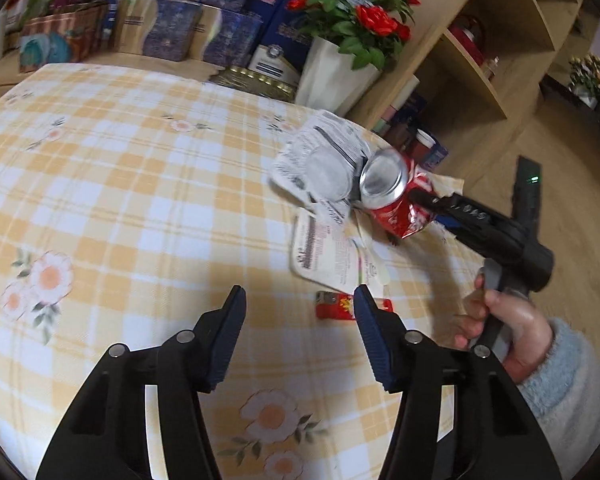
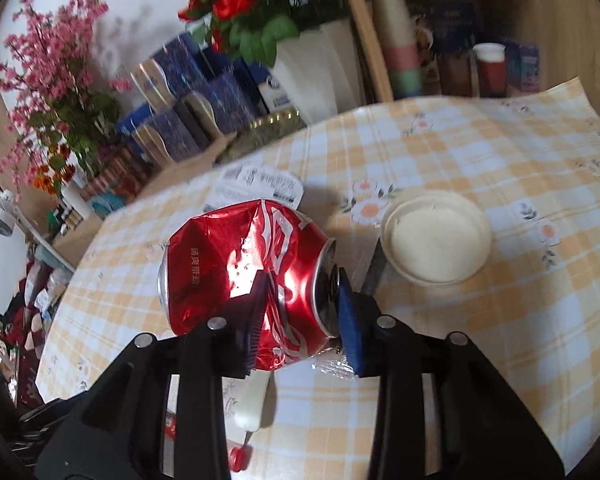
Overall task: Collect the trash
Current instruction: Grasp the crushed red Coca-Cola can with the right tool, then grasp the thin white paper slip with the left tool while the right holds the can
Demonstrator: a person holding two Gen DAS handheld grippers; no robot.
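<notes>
A crushed red cola can (image 2: 236,276) is clamped in my right gripper (image 2: 300,312), held above the checked tablecloth (image 2: 480,168). The same can (image 1: 392,196) shows in the left wrist view with the right gripper's fingers (image 1: 428,200) on it. My left gripper (image 1: 300,332) is open and empty, low over the cloth. Printed foil lids (image 1: 328,160) and a flat white lid (image 1: 332,256) lie under and beside the can. A small red wrapper (image 1: 336,306) lies by the left gripper's right finger. A white paper bowl (image 2: 436,236) sits to the right of the can.
A white vase of red roses (image 1: 340,68) and blue and gold boxes (image 1: 172,32) stand behind the table. A wooden shelf unit (image 1: 492,40) is at the right. A small white tube with a red cap (image 2: 252,404) lies below the can.
</notes>
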